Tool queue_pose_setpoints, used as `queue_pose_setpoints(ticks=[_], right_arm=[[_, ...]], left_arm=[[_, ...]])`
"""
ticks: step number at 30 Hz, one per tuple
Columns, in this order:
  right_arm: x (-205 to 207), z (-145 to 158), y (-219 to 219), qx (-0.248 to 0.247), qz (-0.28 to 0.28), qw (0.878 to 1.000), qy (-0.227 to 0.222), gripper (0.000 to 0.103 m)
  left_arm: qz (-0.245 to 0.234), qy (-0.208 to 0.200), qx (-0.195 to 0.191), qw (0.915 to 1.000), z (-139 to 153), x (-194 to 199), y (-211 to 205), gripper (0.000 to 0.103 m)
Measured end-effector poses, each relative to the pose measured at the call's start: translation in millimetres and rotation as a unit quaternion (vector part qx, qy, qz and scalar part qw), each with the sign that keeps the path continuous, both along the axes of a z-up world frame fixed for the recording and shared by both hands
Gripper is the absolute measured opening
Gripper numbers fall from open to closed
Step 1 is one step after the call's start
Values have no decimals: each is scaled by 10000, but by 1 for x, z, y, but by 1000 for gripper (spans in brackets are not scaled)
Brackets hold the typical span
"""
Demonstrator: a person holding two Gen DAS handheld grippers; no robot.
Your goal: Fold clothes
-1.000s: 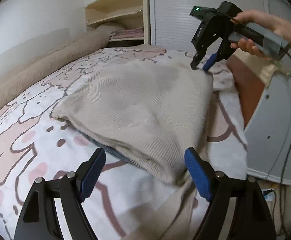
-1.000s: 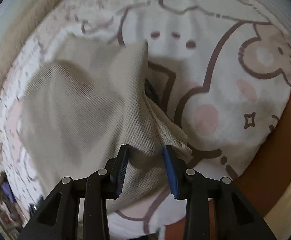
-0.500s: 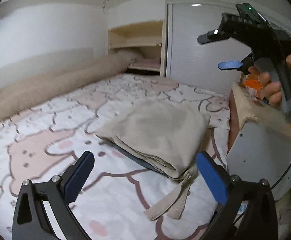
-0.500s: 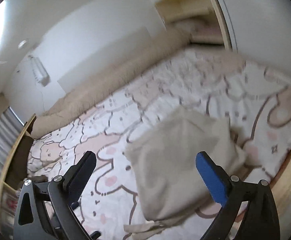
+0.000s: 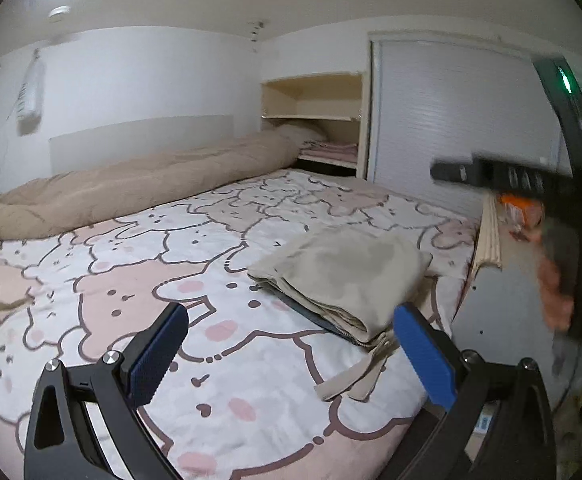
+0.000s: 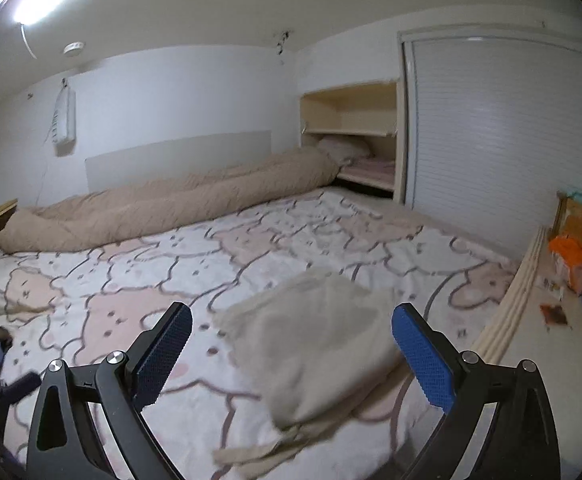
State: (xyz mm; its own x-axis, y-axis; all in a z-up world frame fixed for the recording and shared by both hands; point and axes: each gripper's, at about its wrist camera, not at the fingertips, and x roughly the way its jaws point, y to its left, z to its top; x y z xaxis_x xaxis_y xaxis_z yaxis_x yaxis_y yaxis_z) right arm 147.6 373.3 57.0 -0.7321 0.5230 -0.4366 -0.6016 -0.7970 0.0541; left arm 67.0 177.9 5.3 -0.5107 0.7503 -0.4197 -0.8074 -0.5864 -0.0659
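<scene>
lying folded garment [image 5: 343,268], strap [image 5: 355,376] nearward

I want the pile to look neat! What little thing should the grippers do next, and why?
Probably bring the left gripper down to tuck in the loose straps. The beige folded clothes lie in a flat bundle on the bed, but the straps trail out from the near corner. Both grippers are open and hold nothing, and the right gripper is further back, so the left seems handier.

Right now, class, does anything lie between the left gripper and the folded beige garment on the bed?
Nothing visible: only bare bedsheet separates the open left gripper from the folded beige garment.
</scene>
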Motion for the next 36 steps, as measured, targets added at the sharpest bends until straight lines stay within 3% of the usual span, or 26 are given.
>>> queue_pose_setpoints(ticks=[8,12,36], right_arm=[[6,-24,-28,23,160,9990,-419,100],[12,-33,-35,-258,139,9990,-325,100],[8,-72,-78,-34,359,9950,-929,100]], left_arm=[[607,-443,143,9971,0,-8,-26,103],[801,-590,167,9949,-1,-14,-38,103],[1571,-806,112,9842,-9,-19,-82,103]])
